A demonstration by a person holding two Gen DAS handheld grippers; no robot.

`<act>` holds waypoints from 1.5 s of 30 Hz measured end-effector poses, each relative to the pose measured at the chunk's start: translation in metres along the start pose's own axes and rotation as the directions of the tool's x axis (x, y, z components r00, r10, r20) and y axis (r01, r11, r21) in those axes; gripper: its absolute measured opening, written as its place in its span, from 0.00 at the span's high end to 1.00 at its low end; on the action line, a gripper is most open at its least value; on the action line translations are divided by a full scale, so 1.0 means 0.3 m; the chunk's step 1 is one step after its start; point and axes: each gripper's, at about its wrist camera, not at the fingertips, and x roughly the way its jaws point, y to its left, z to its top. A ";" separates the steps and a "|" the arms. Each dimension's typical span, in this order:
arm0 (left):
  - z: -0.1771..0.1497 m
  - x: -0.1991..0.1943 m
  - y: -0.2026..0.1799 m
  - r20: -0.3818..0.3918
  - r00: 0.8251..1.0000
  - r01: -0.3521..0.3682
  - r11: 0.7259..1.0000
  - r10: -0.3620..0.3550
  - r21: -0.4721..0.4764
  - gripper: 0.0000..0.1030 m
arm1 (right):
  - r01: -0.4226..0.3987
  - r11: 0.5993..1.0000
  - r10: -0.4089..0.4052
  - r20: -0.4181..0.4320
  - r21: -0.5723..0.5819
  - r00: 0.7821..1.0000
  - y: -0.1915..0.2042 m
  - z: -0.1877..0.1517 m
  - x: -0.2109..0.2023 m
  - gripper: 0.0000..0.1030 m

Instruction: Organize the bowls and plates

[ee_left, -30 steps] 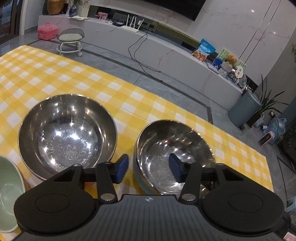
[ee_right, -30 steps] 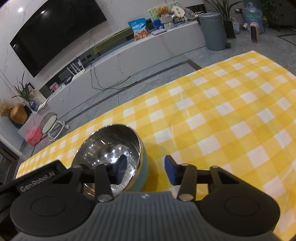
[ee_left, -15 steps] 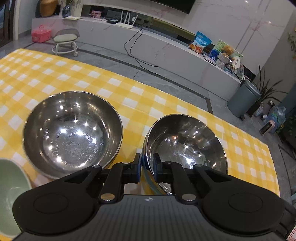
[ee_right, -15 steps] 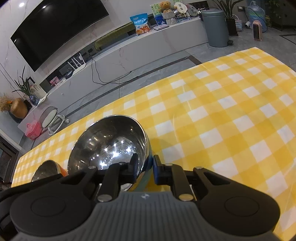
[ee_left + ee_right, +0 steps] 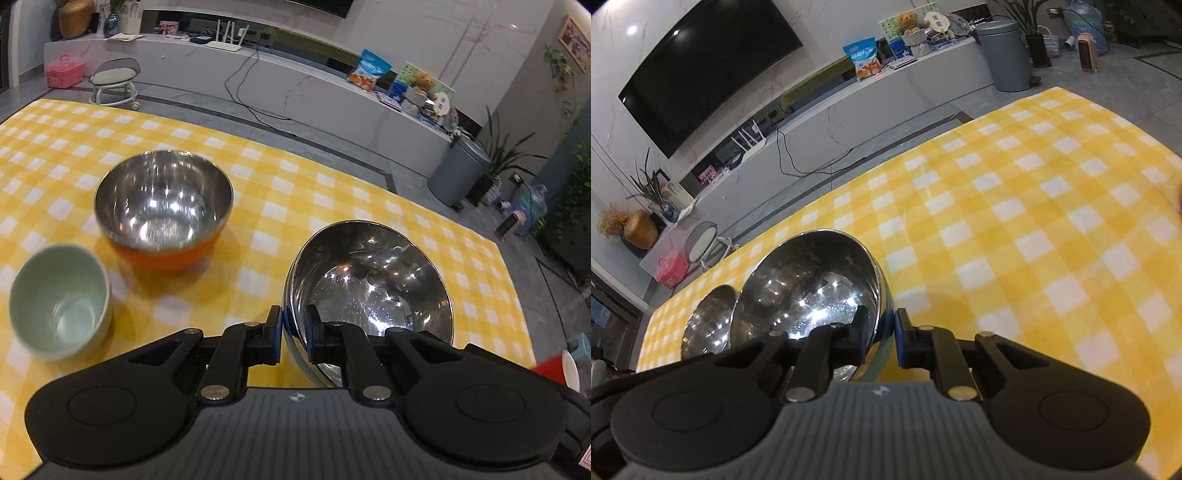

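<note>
My left gripper is shut on the left rim of a steel bowl with a blue outside, held above the yellow checked tablecloth. My right gripper is shut on the right rim of the same bowl. An orange-sided steel bowl stands on the cloth to the left and also shows in the right wrist view. A pale green bowl stands at the near left.
The table's far edge drops to a grey floor with a stool and a long white TV bench. A grey bin stands at the right. A red and white cup shows at the right edge.
Both grippers closed on opposite rims of the blue-sided bowl and lifted it. The view has risen, so the orange bowl and green bowl now look farther away.
</note>
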 end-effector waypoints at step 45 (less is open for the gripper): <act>-0.307 -0.139 0.022 -0.157 0.988 -0.020 0.998 0.012 -0.052 0.85 | 0.018 0.996 -0.004 -0.155 0.089 0.988 -0.204 -0.217 -0.217 0.82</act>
